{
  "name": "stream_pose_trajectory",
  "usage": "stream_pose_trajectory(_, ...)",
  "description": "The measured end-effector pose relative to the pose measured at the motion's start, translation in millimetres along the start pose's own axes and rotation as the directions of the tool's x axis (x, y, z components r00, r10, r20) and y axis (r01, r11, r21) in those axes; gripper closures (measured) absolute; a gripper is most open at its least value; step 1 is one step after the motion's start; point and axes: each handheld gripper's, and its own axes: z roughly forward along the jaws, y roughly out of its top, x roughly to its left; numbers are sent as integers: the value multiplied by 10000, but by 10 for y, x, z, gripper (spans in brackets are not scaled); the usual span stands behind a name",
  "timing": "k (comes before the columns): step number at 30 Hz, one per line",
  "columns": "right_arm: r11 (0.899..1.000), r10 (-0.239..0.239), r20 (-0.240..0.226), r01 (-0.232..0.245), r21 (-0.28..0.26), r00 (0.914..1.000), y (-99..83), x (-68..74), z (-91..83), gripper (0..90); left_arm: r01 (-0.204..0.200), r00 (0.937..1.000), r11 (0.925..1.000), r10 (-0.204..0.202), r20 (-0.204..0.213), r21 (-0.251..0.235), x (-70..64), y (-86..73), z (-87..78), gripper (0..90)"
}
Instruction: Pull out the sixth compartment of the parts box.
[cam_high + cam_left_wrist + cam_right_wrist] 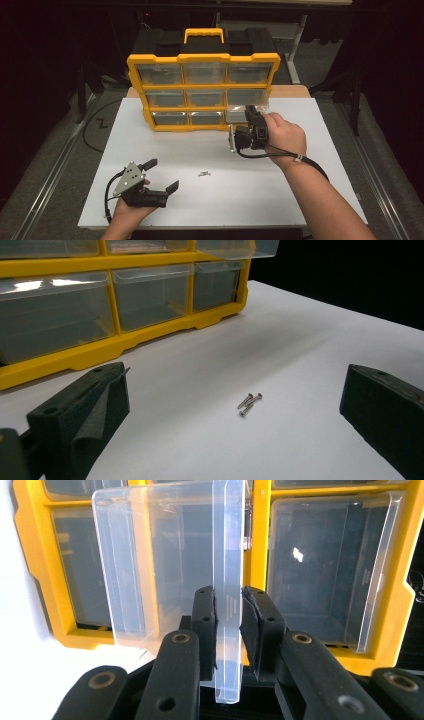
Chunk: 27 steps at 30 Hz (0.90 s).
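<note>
The right gripper (pixel 228 625) has its two black jaws pinched on the front lip of a clear plastic drawer (pixel 165 565), one pad on each side of the thin wall. That drawer is drawn part way out of the bottom-right slot of the yellow organiser (pixel 202 59), and the hand (pixel 285 135) holding the gripper sits just in front of it, near the right half of the table's far edge. From the high view the same gripper (pixel 248 114) points toward the cabinet, with its black cable looping back under the wrist.

The left gripper (pixel 161 175) rests low near the front-left corner of the table (pixel 325 150), held by the person's left hand (pixel 127 210). Its jaws stand wide apart with nothing between them, and the grey three-cornered plate rides on top. In the left gripper view the two jaws frame a bare patch of white tabletop.

A small cluster of screws (pixel 249 403) lies loose on the table, roughly midway between the front edge and the organiser, to the right of the left gripper and well apart from both grippers. In the high view the screws (pixel 203 174) show as a tiny grey mark.

The organiser stands upright along the far edge, three rows of three clear drawers, with a yellow carry handle on top.
</note>
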Motion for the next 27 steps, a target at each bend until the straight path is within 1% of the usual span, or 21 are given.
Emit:
stream_pose_trajectory(1, 10000, 71, -41, -71, 56, 10000, 2, 6, -10, 785, 1, 10000, 10000, -1, 0, -1, 0, 0, 0, 2)
stream_pose_trajectory(3, 10000, 65, -27, -65, 42, 10000, 2, 12, -21, 785, -8, 10000, 10000, 8, 13, 8, 0, -1, 2, 2)
stream_pose_trajectory(4, 10000, -23, 1, 23, 6, 10000, 2, 12, -26, 785, -12, 10000, 10000, 12, 22, 15, 1, -1, 3, 2)
stream_pose_trajectory(5, 10000, 75, -13, -75, 15, 10000, -1, 22, -32, 784, 14, 10000, 10000, -14, 18, 0, 0, -2, 6, 2)
stream_pose_trajectory(10, 10000, 83, -52, -83, 30, 10000, -12, 27, -60, 784, 16, 10000, 10000, -16, 16, -1, -3, -1, 5, 2)
stream_pose_trajectory(12, 10000, 6, -7, -6, -57, 10000, -13, 24, -73, 784, 4, 10000, 10000, -4, 14, 19, -1, -1, 3, 2)
stream_pose_trajectory(17, 10000, 76, -60, -76, -59, 10000, -7, 37, -116, 784, 18, 10000, 10000, -18, -1, 31, -1, -4, 5, 2)
stream_pose_trajectory(19, 9999, -69, -15, 69, -101, 10000, -7, 32, -128, 785, 19, 10000, 10000, -19, 0, 33, -1, -4, 5, 2)
stream_pose_trajectory(20, 10000, 55, -42, -55, -63, 10000, -10, 44, -134, 784, 18, 10000, 10000, -18, -5, 36, -1, -4, 4, 2)
stream_pose_trajectory(23, 10000, -59, -17, 59, -72, 10000, -13, 45, -147, 784, 22, 10000, 10000, -22, -5, 35, 1, -5, 3, 2)
stream_pose_trajectory(27, 10000, 16, -8, -16, -76, 10000, -17, 53, -153, 784, 20, 10000, 10000, -20, 0, 37, 1, -5, 3, 2)
